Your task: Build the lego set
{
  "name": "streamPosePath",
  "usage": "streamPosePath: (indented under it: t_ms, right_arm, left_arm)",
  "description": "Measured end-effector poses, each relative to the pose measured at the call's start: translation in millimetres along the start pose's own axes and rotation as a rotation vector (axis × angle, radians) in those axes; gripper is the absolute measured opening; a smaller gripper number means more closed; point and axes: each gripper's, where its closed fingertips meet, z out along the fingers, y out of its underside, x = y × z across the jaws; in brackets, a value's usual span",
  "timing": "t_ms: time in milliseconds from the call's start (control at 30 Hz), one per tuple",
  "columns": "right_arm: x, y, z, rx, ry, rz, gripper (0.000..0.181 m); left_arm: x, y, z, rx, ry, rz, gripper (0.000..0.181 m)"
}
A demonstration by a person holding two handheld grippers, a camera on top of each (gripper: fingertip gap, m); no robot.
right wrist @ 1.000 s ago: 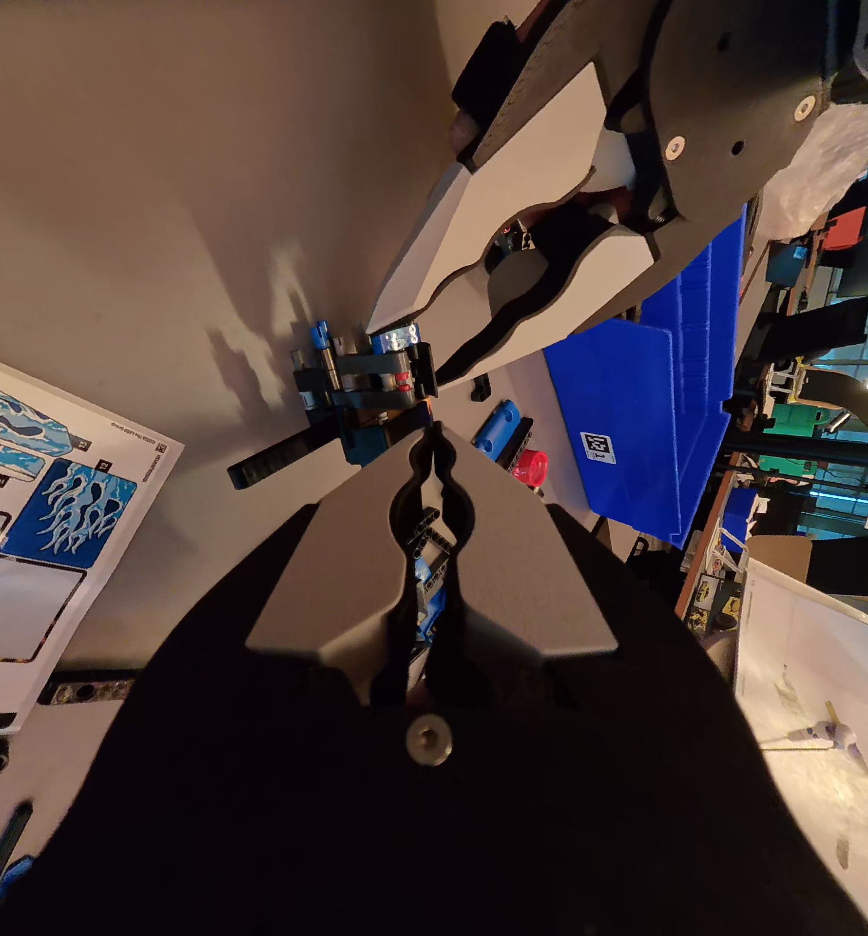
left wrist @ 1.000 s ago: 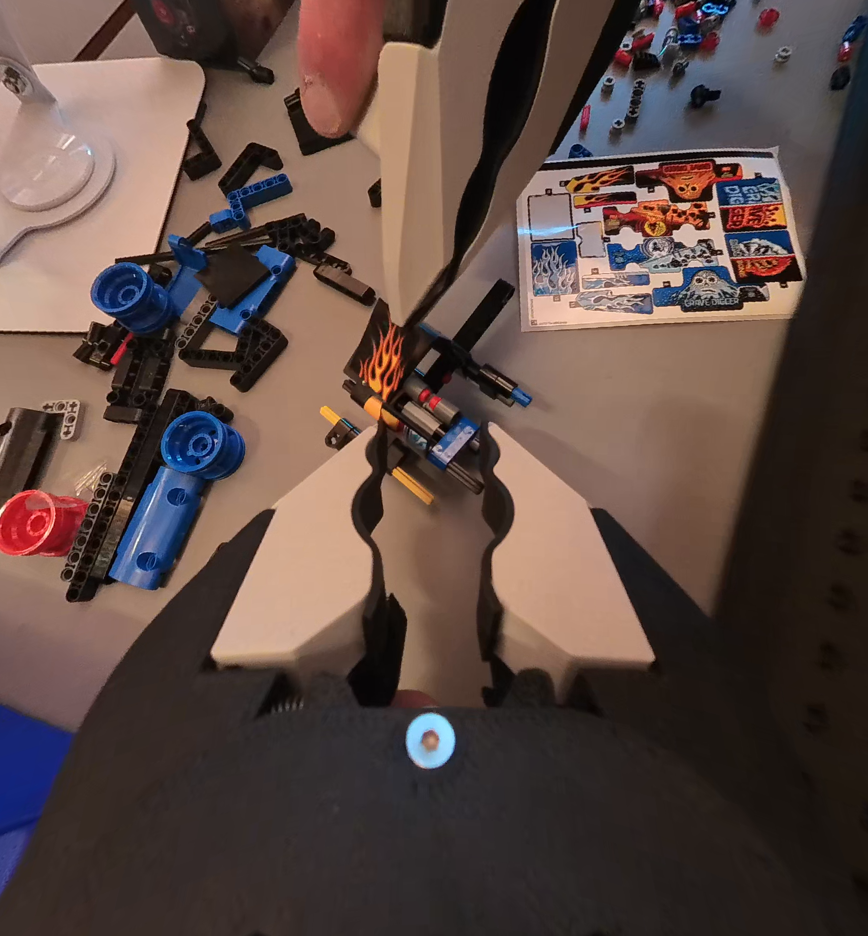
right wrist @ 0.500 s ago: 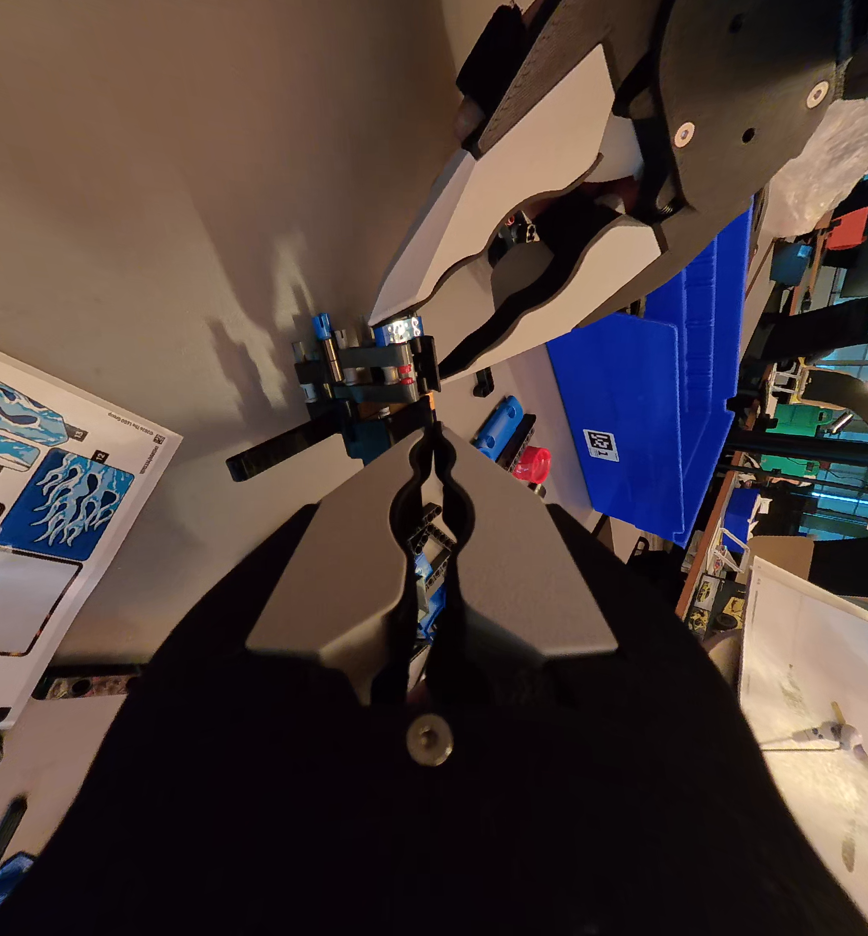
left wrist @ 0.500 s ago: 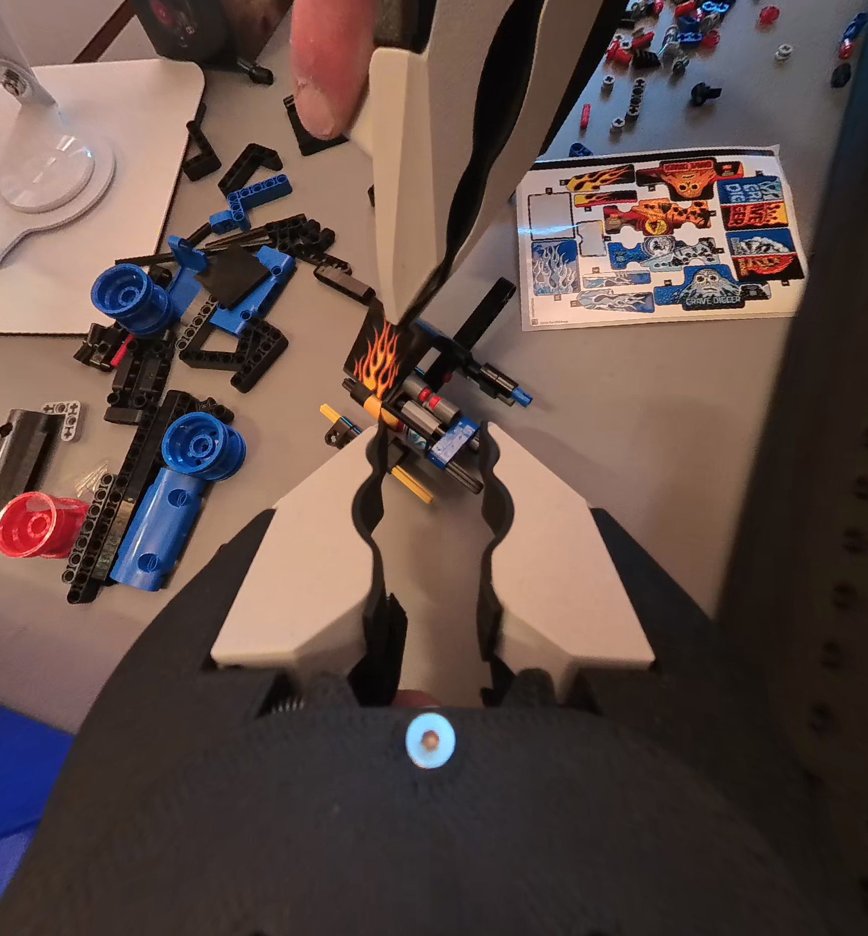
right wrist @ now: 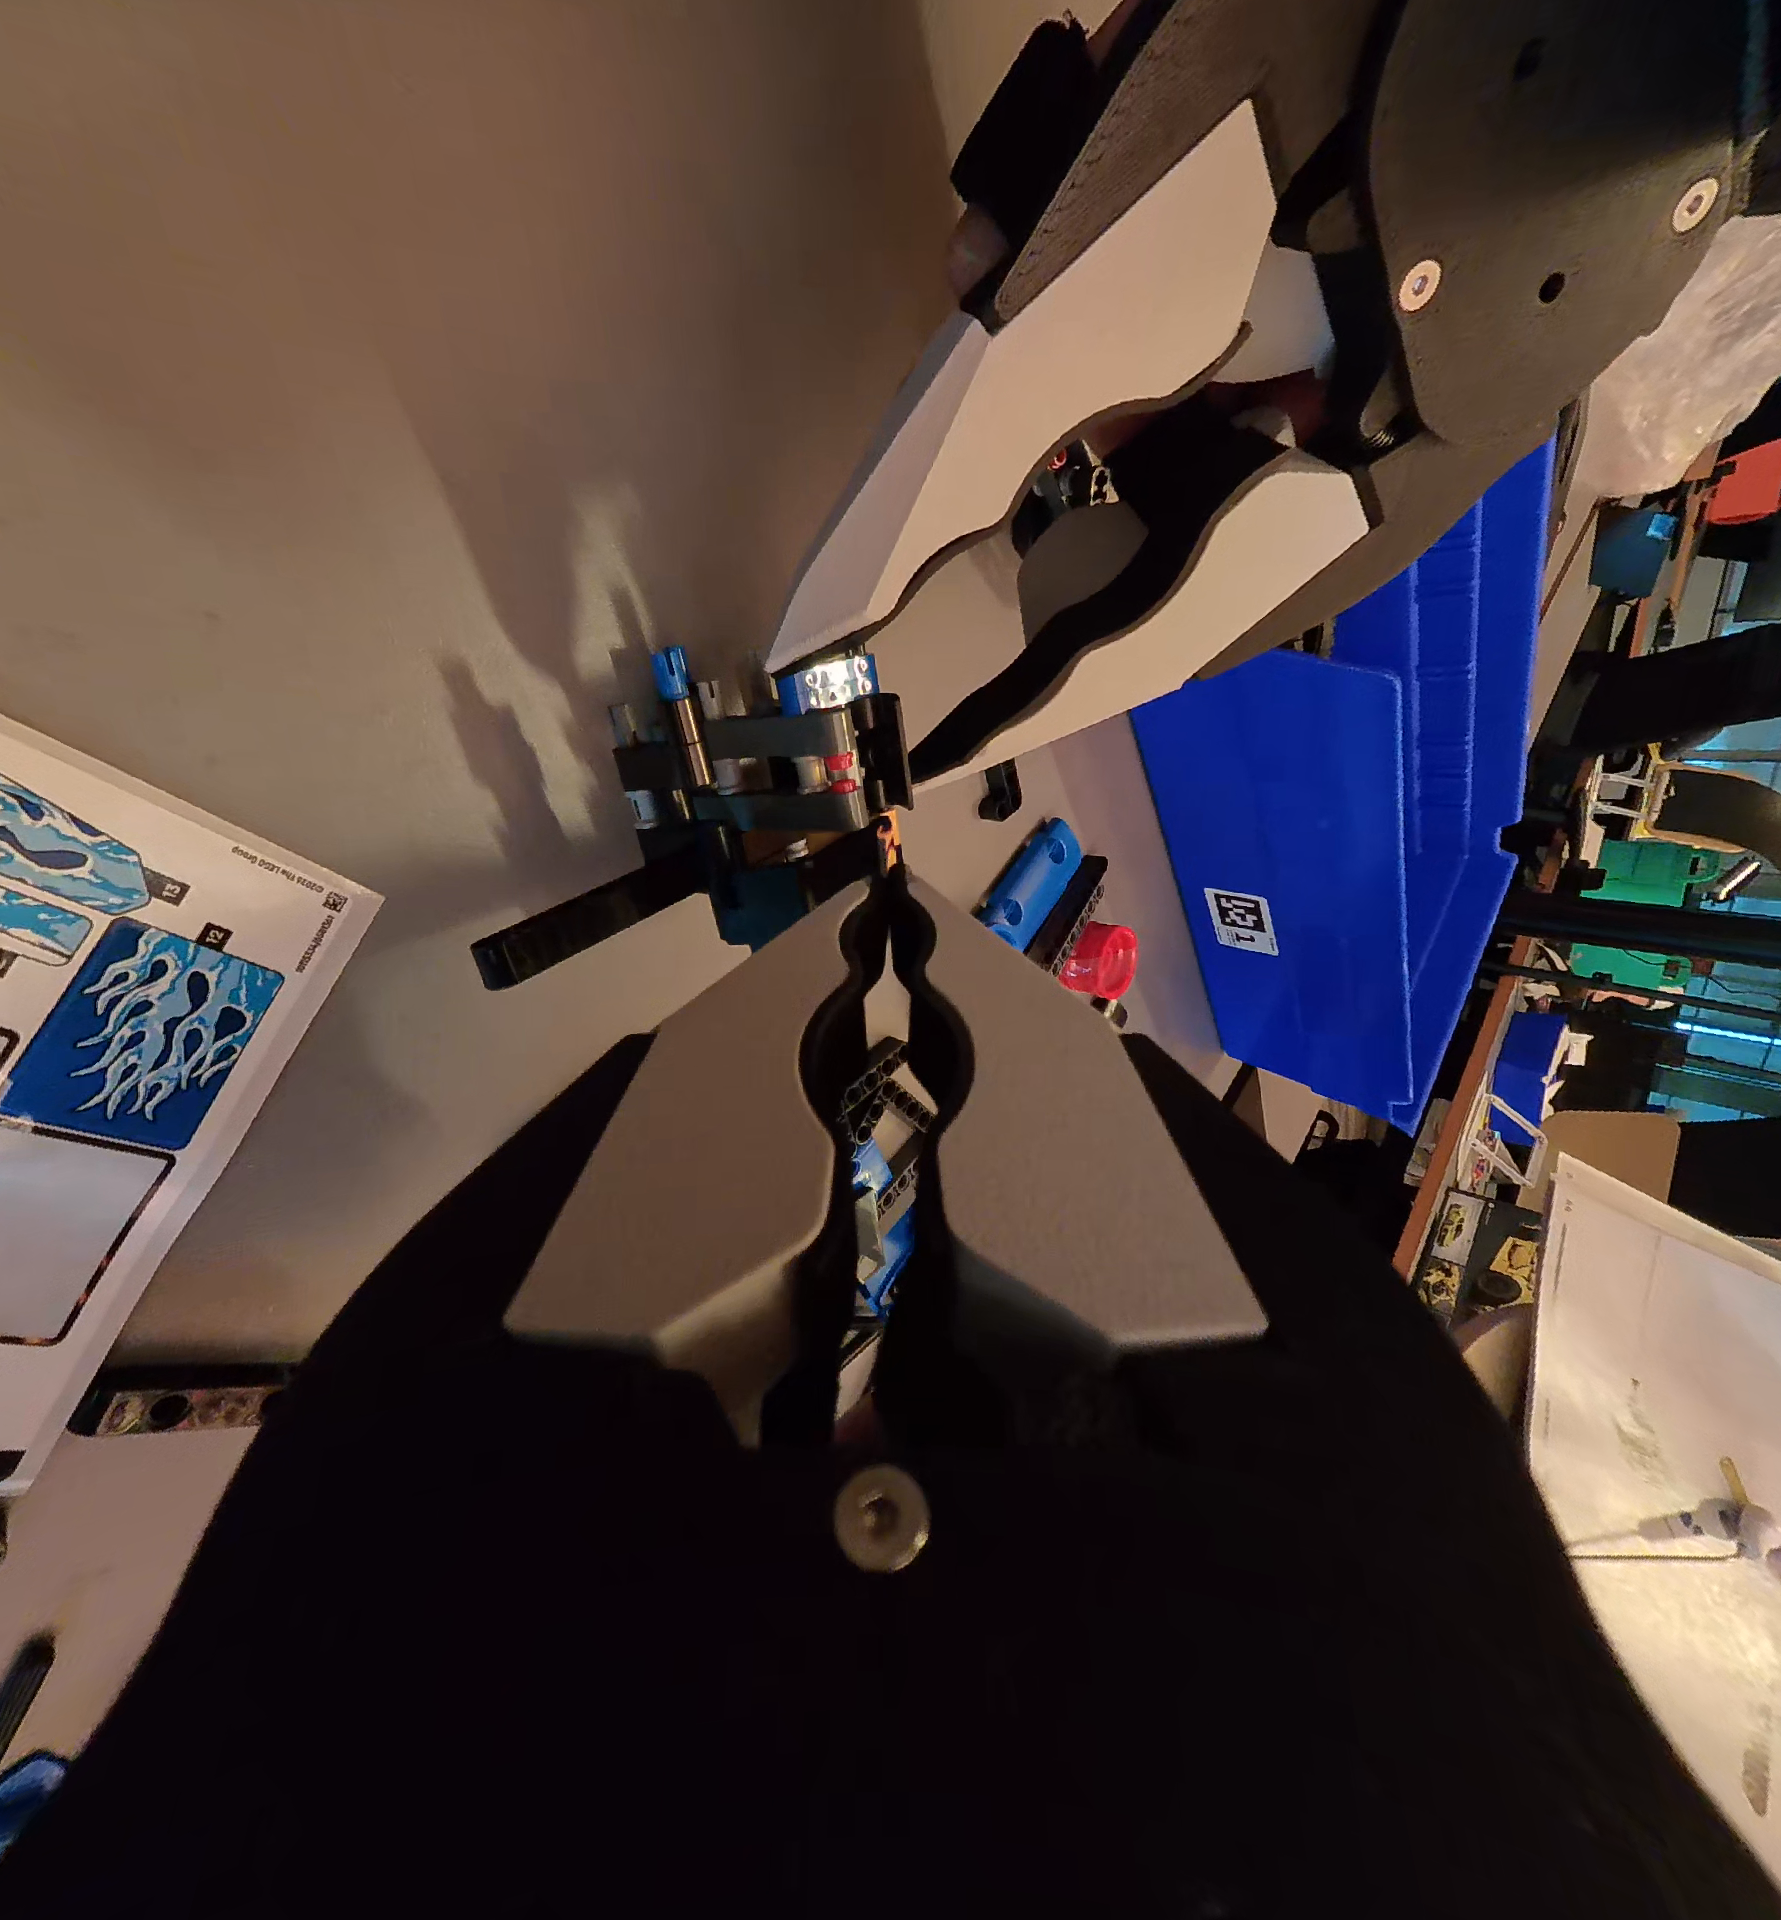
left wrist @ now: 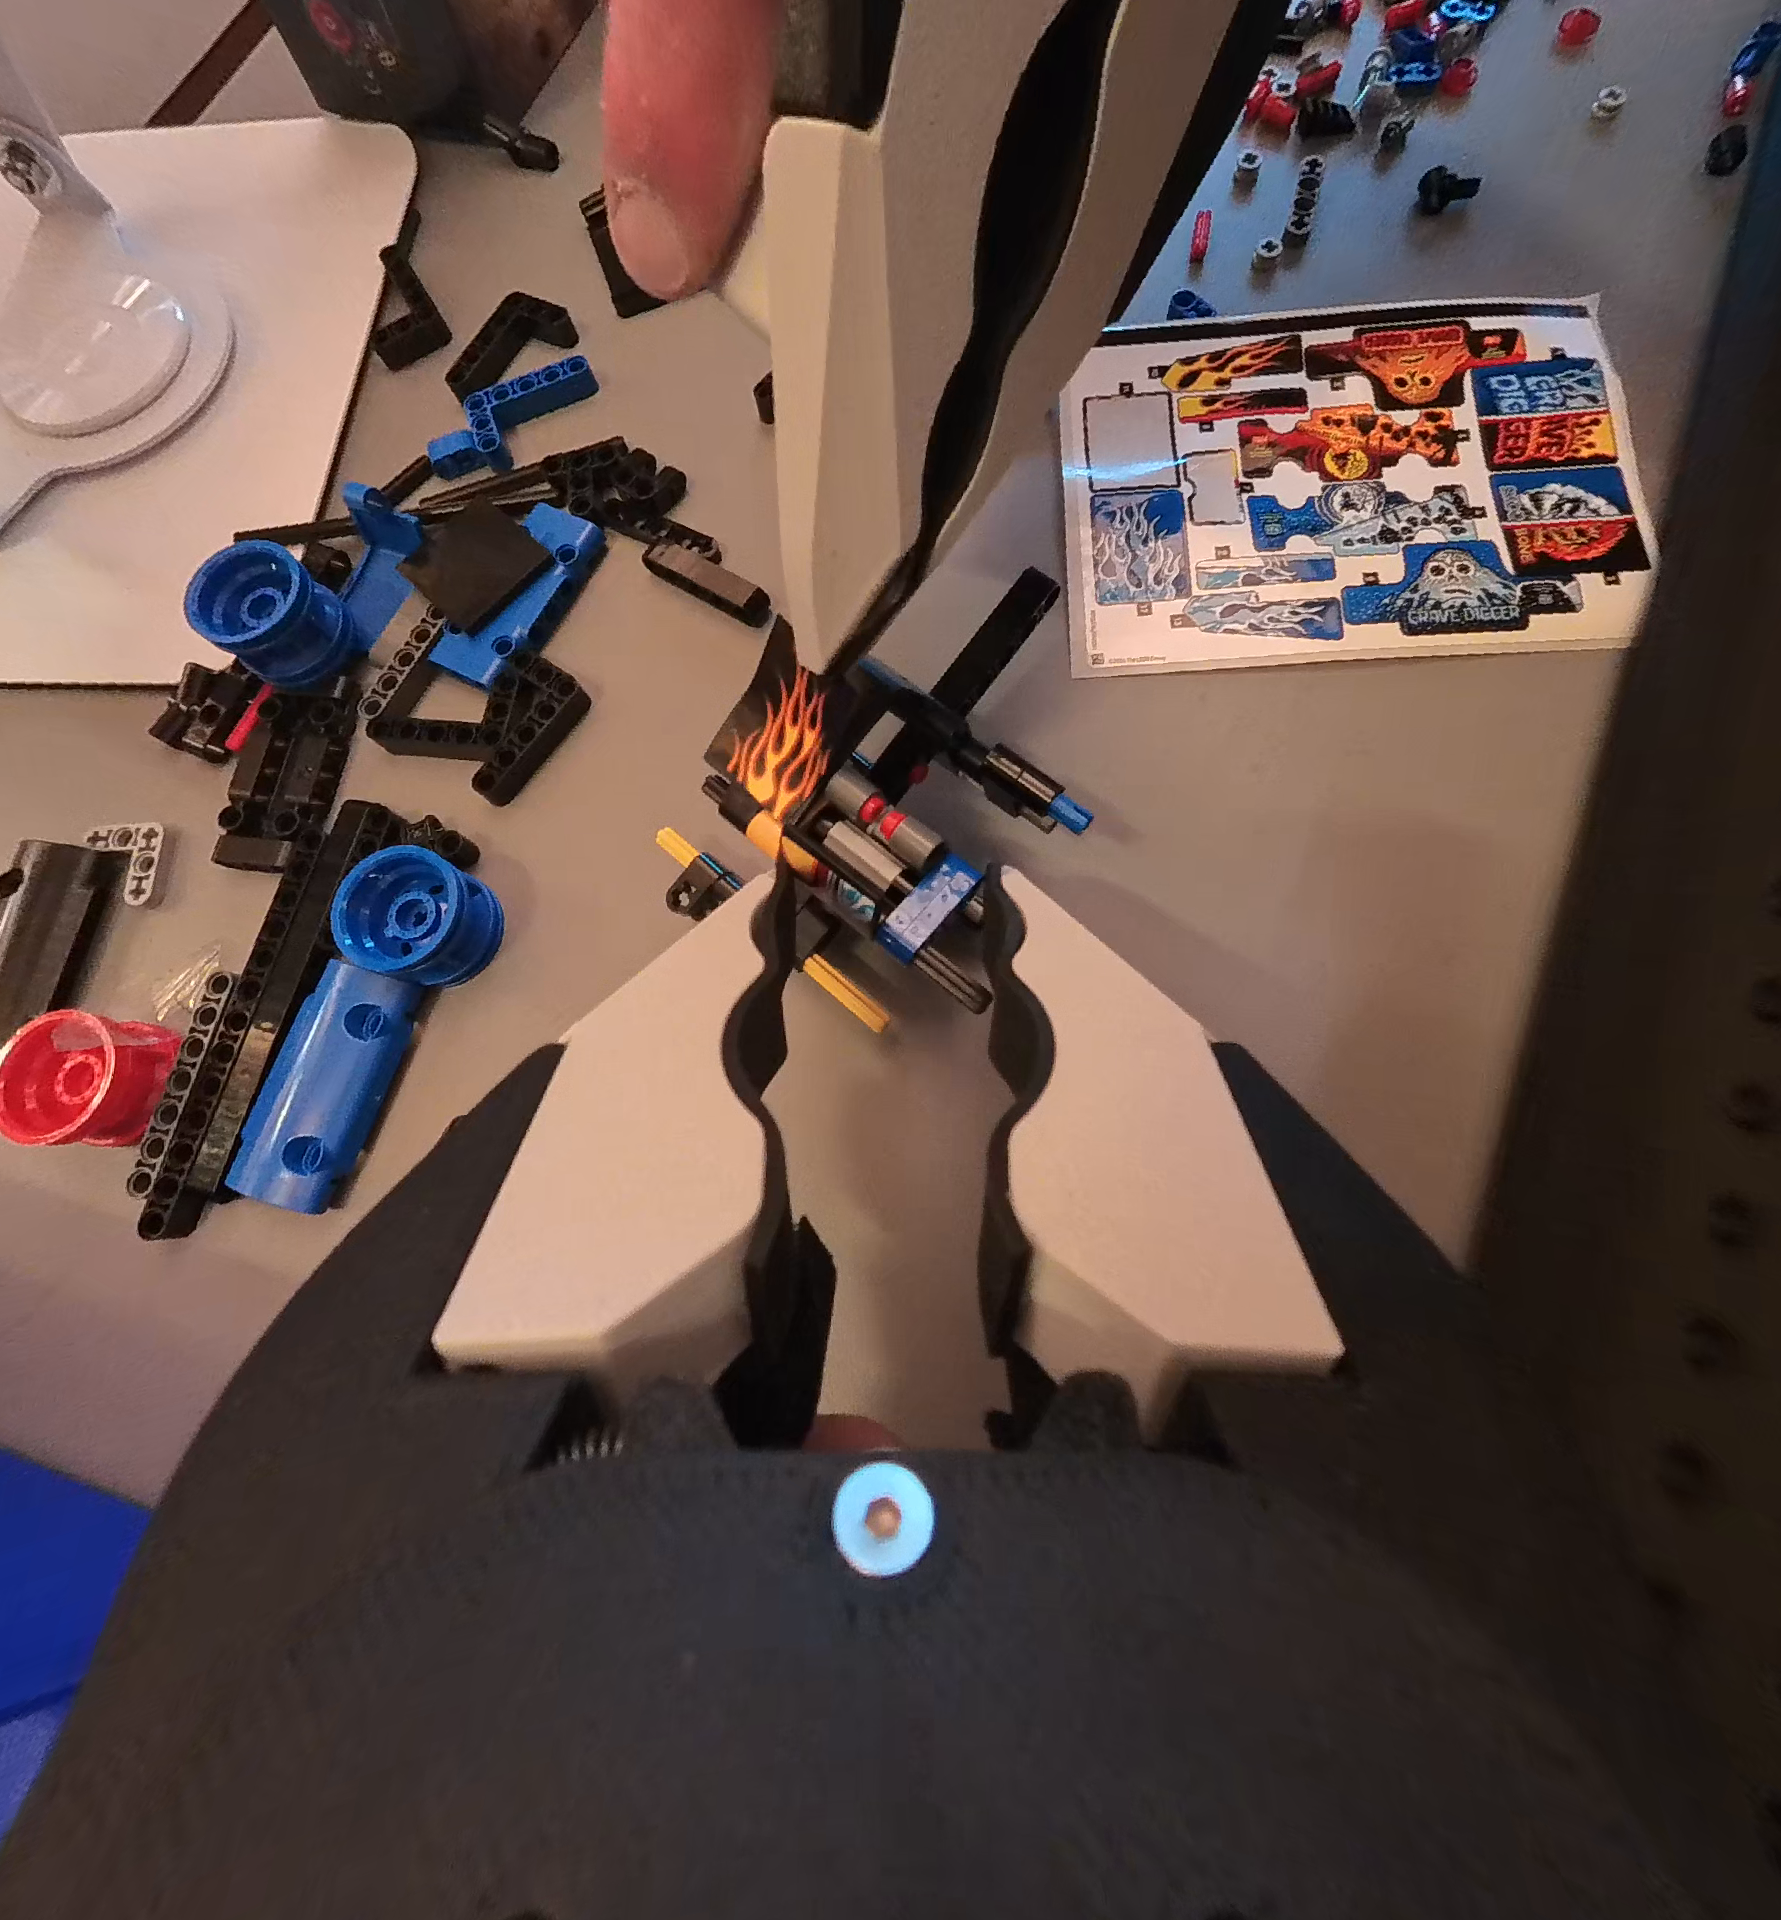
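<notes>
**Grey claws meet on a half-built model**

Grey left claw (left wrist: 881, 899), spread wide, clasps the lego model (left wrist: 870, 821) above the table (left wrist: 1281, 935). The right claw (left wrist: 832, 665), closed, pinches its flame sticker (left wrist: 782, 743). Beyond lies a printed sticker sheet (left wrist: 1353, 483).

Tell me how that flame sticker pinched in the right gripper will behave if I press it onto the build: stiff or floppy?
The flame sticker is a thin sheet held by one edge in the right gripper, so it will probably flex or curl. It likely weighs almost nothing. The small build, gripped by the left gripper, should resist a light press.
</notes>
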Motion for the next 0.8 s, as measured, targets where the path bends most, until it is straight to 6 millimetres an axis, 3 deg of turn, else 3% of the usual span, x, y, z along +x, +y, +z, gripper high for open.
streamPosePath:
  t_ms: [800]
  right_arm:
    - [20, 9, -1, 0.011, 0.004, 0.077, 0.000]
  left_arm:
    - [1, 1, 2, 0.005, 0.032, -0.009, 0.025]
